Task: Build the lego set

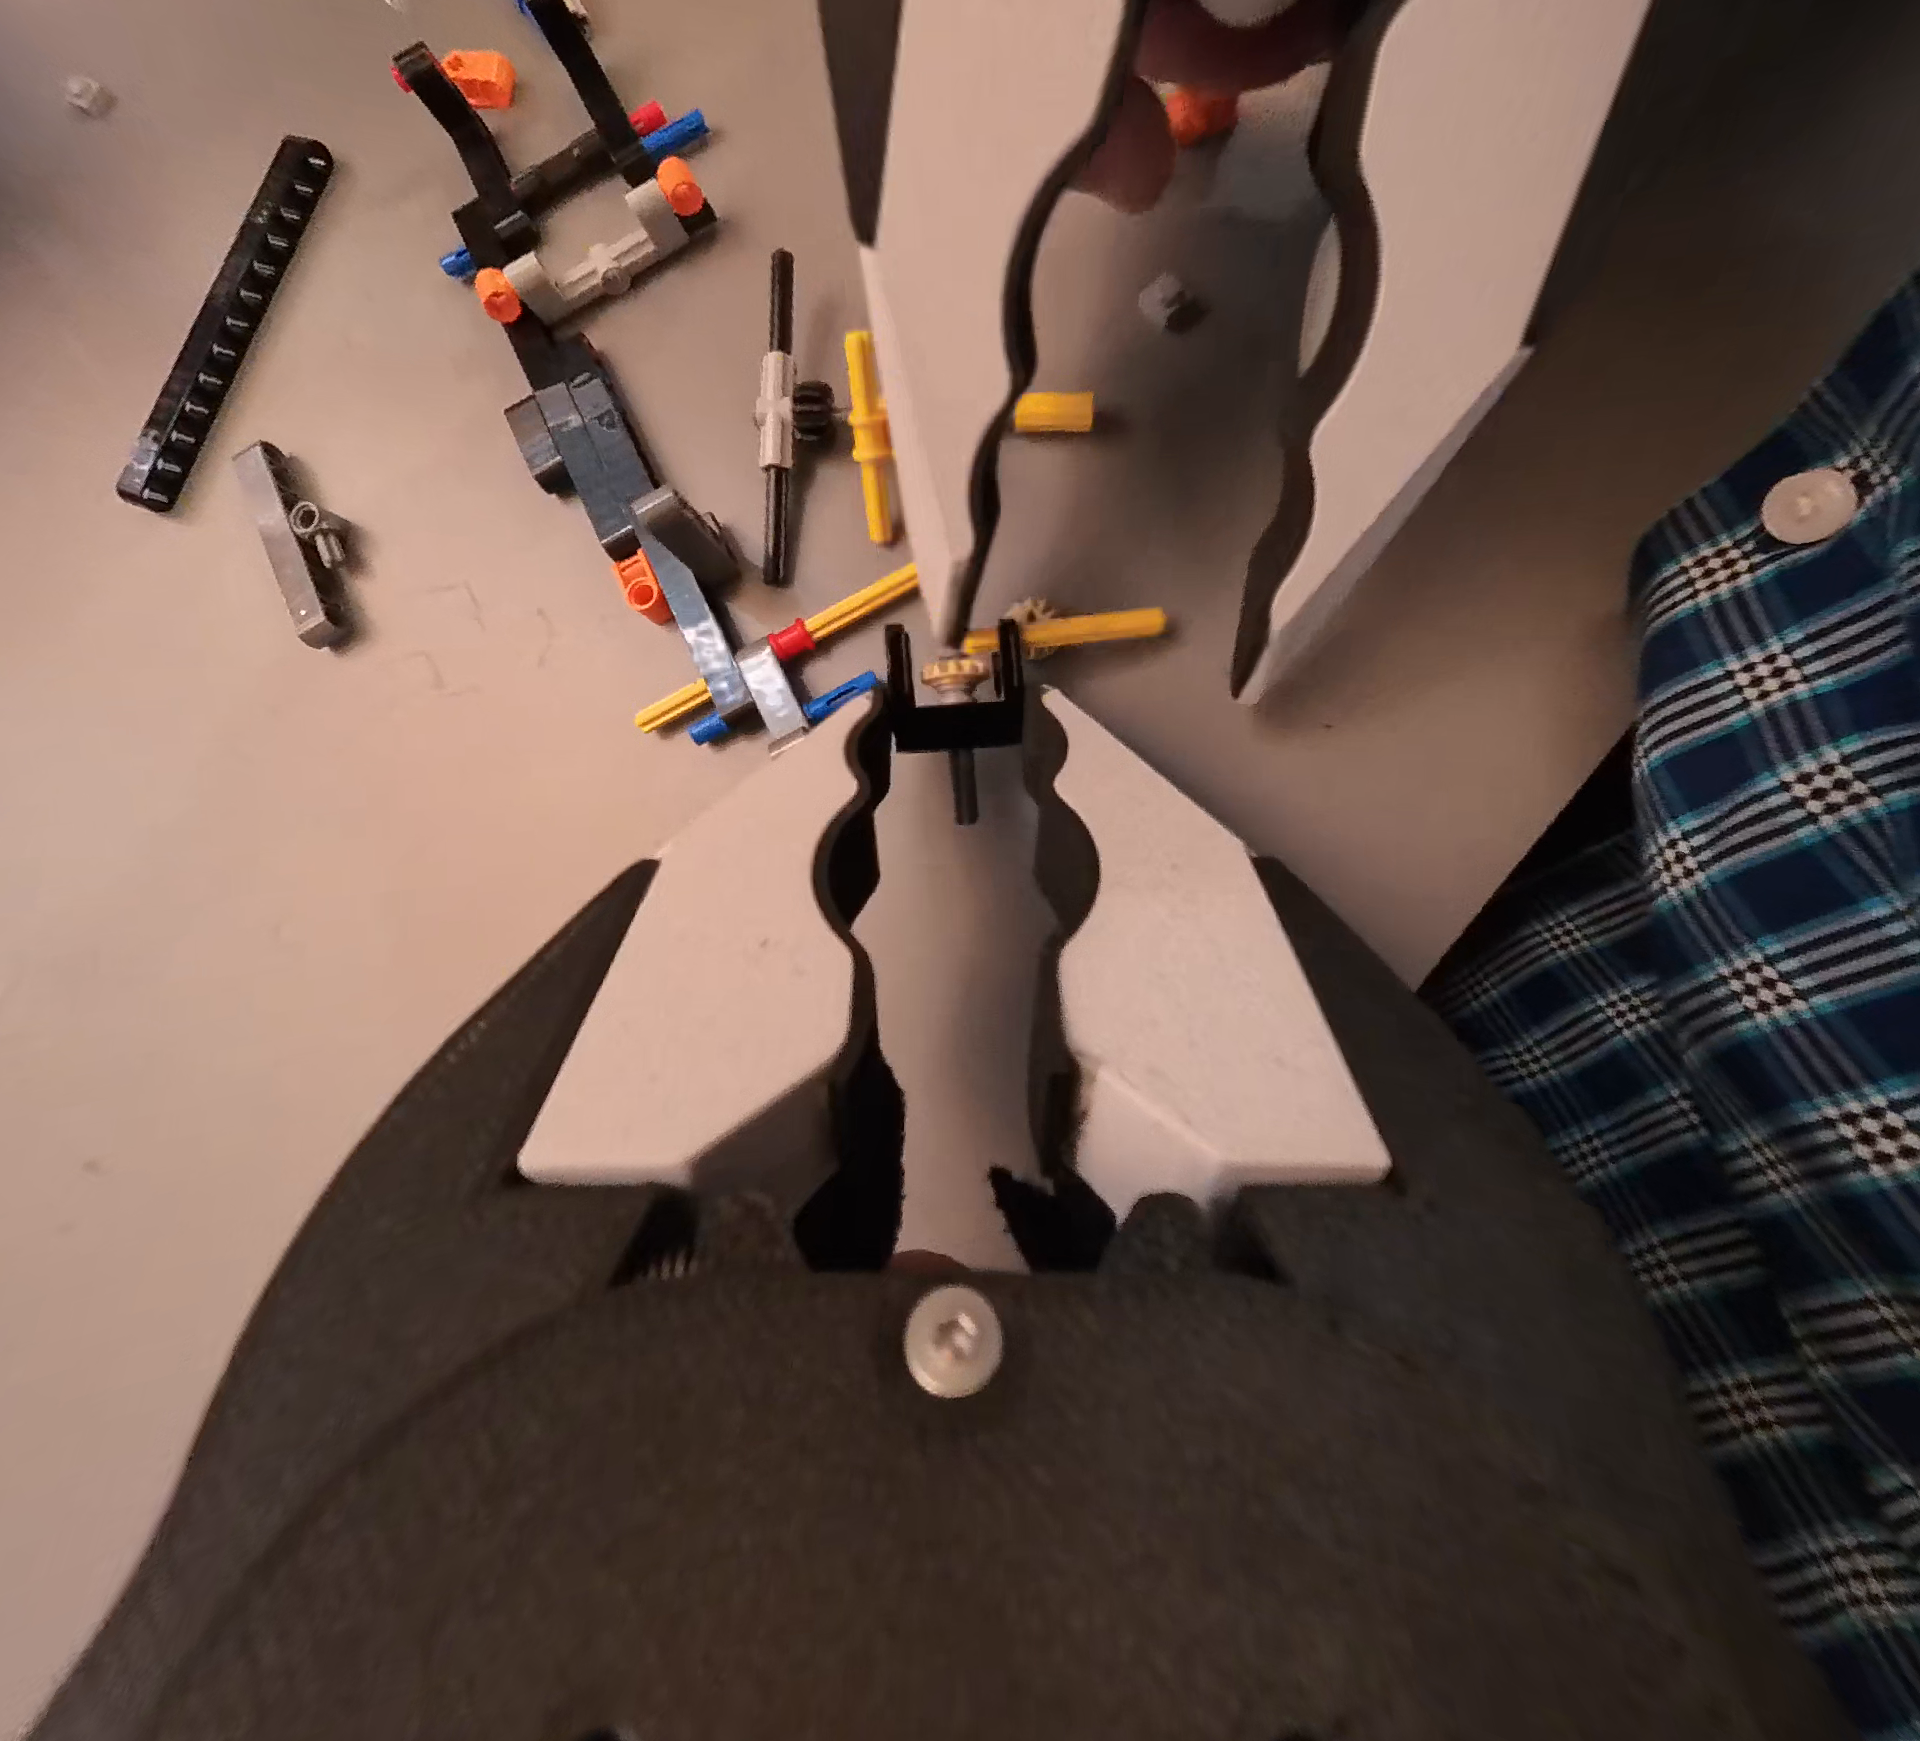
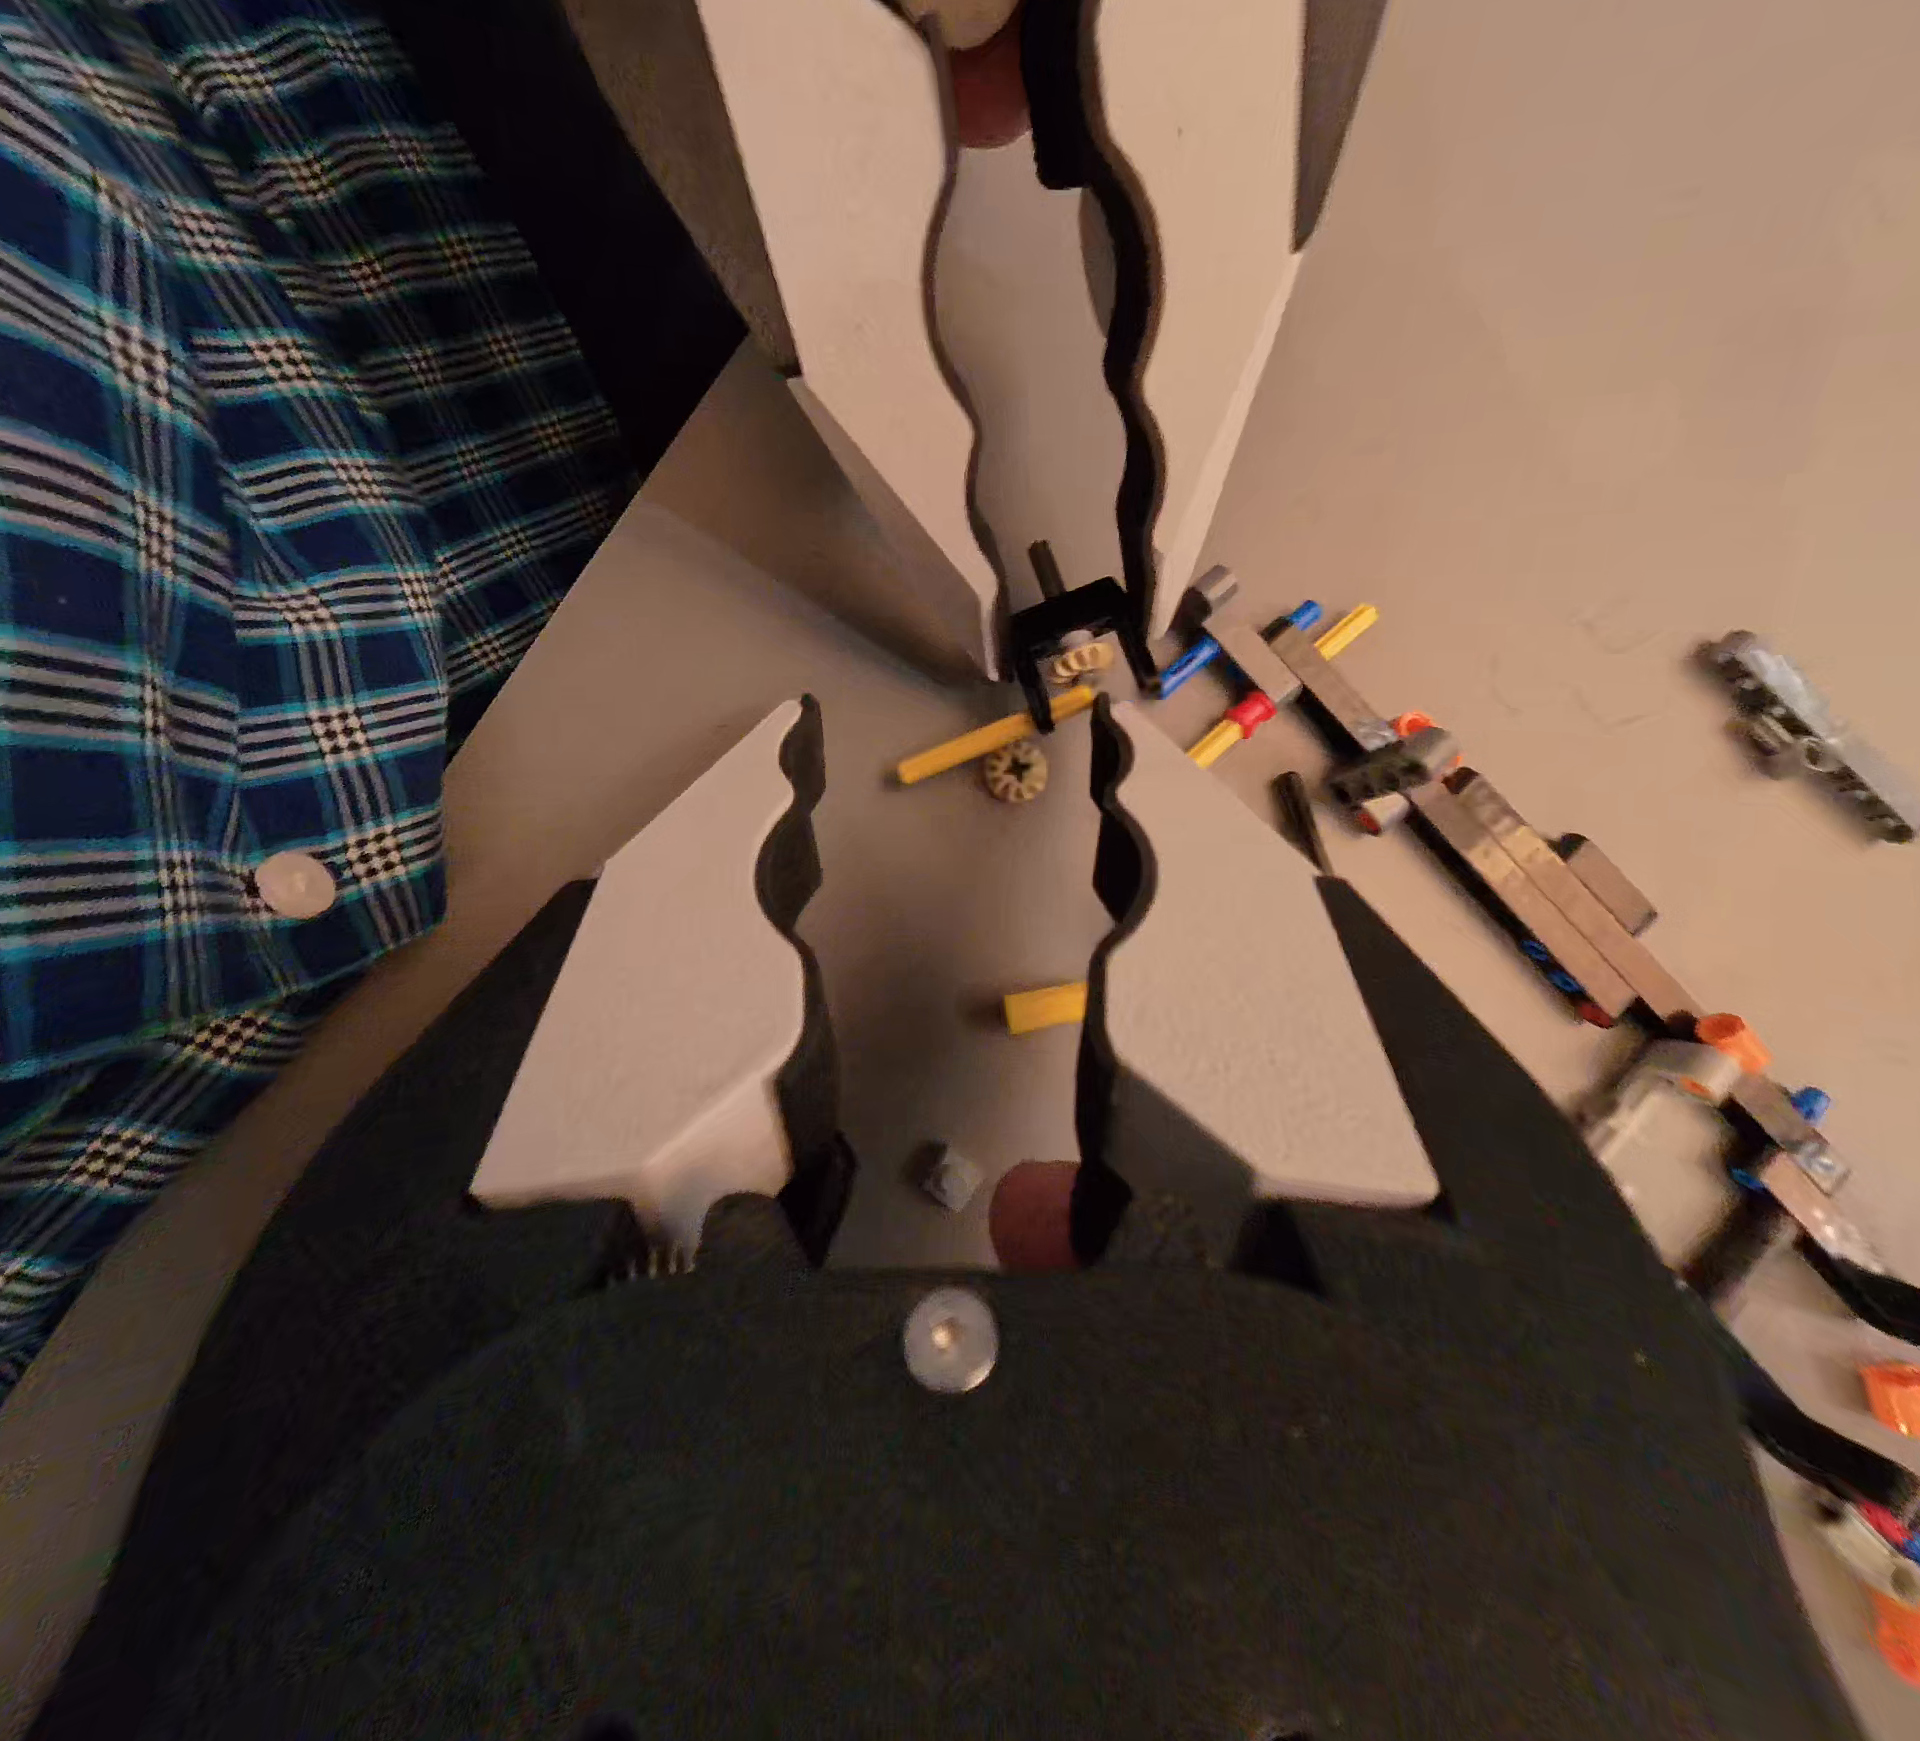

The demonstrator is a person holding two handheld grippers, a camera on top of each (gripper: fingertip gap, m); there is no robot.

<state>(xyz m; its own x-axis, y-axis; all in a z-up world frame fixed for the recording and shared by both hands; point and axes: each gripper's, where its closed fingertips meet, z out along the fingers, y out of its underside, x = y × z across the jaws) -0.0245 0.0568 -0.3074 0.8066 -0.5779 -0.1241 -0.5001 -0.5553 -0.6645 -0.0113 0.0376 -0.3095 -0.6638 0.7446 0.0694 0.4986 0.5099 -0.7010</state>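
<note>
Table: plain grey tabletop (image 1: 260,860) lies beneath both pairs of jaws.
Left gripper (image 1: 958,704): white fingers with wavy black pads, jaws clamped on the small black U-shaped plastic bracket (image 1: 961,723).
Right gripper (image 2: 951,709): jaws spread apart, holding nothing; one tip touches the bracket's gear from opposite the left jaws.
Assembly: partly built black, grey and orange lego frame (image 1: 582,237) lies well left of the left jaws.
Bracket: carries a tan bevel gear (image 1: 951,675) and a short dark pin (image 1: 964,782), pinched between the left fingertips.
Axle: yellow cross axle (image 2: 992,733) lies between the two grippers, a loose tan gear (image 2: 1013,772) beside it.
</note>
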